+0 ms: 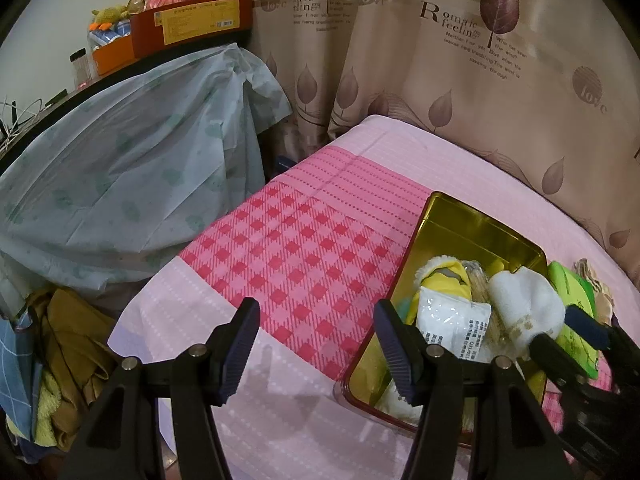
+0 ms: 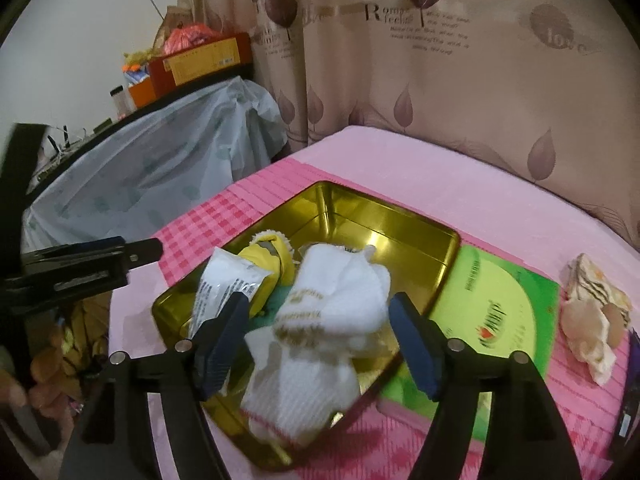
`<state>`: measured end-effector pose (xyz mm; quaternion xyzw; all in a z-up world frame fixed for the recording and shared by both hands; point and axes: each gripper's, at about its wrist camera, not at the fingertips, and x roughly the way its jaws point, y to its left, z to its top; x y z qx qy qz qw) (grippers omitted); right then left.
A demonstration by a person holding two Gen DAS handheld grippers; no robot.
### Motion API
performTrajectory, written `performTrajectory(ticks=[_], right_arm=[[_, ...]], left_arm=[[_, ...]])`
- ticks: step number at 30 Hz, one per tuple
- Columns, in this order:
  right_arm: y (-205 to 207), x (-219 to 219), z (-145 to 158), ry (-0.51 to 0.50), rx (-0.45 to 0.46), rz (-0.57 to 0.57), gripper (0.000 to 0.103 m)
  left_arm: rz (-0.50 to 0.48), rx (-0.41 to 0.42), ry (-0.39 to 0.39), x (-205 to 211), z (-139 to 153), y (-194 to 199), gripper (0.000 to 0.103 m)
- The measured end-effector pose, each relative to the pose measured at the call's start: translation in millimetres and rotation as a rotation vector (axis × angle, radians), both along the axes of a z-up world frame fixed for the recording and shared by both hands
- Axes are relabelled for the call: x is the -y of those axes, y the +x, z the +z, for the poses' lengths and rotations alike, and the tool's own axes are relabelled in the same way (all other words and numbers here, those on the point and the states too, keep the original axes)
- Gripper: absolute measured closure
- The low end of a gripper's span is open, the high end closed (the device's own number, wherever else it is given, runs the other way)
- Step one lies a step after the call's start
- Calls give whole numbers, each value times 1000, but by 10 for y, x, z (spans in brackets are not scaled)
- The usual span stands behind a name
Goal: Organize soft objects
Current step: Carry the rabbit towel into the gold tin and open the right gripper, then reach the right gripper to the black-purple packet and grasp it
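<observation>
Pink bedding, checked in red down the middle, carries everything you are working on, with a leaf-printed curtain [image 2: 460, 80] hanging behind the bed [image 1: 304, 240]. Take the gold tin [image 2: 400, 236] as your landmark: it sits open on the bed, and already holds a yellow plush toy [image 2: 272, 256] toward its far side and a white printed packet [image 2: 224, 284] along its left wall.

You are at the release step. Your right tongs [image 2: 316, 340] stand fairly wide over the near end of the tin, with the white sock [image 2: 320, 320] lying between the blue pads; from the right wrist view the pads look clear of it on both sides, so I judge it let go rather than gripped. The sock runs lengthwise from the near rim of the tin toward its middle, the ribbed cuff with a red stripe spilling over the near rim toward you, the bunched end pointing into the tin.

Your left tongs [image 1: 316, 344] are wide apart and hold nothing, hovering off the tin's left side.

Next, lift the right tongs straight out without dragging the cuff along. Beyond the green booklet [image 2: 500, 300], which lies against the tin's right side, a striped crumpled cloth [image 2: 596, 320] waits on the bed; it looks like the next pick, and it calls for a pinch at a raised fold.
</observation>
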<state>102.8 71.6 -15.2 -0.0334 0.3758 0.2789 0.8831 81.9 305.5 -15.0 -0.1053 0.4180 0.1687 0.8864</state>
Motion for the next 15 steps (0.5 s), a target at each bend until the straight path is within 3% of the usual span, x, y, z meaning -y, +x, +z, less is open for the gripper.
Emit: performTrajectory(ticks=[8, 15], right_arm=[[-192, 507, 130, 21, 27, -66, 31], [-171, 1349, 125, -21, 39, -240, 31]], left_arm=[[-13, -3, 20, 61, 18, -10, 42], [-14, -3, 27, 74, 26, -15, 42]])
